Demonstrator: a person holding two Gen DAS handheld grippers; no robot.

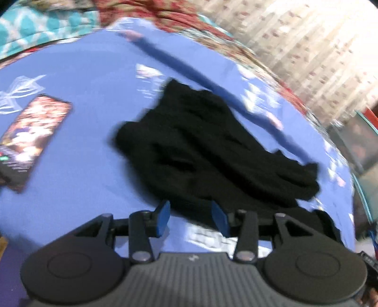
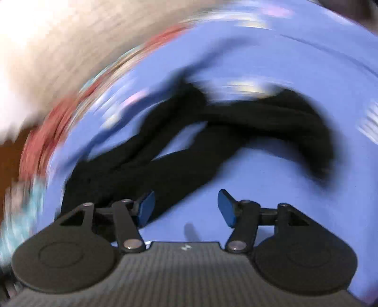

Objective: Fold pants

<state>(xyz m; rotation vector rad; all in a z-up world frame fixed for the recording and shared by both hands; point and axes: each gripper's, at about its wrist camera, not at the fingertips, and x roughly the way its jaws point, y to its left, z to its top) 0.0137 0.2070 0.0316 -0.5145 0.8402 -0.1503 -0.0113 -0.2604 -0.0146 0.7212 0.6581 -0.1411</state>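
Black pants (image 1: 212, 146) lie bunched in a heap on a blue bedsheet (image 1: 89, 99), running from the middle toward the lower right. My left gripper (image 1: 191, 218) hovers at the heap's near edge with its blue pads (image 1: 163, 217) apart; the cloth's edge shows between them, not pinched. The right wrist view is heavily blurred. There the pants (image 2: 212, 132) stretch in two twisted strands across the sheet (image 2: 271, 184). My right gripper (image 2: 186, 207) is open, its left pad (image 2: 145, 207) over the near end of the cloth, with bare sheet under the gap.
A phone (image 1: 33, 139) with a lit screen lies on the sheet at the left. A red patterned blanket (image 1: 170, 11) and a teal patterned cloth (image 1: 42, 23) border the far side. A pale curtain (image 1: 319, 47) hangs at the right.
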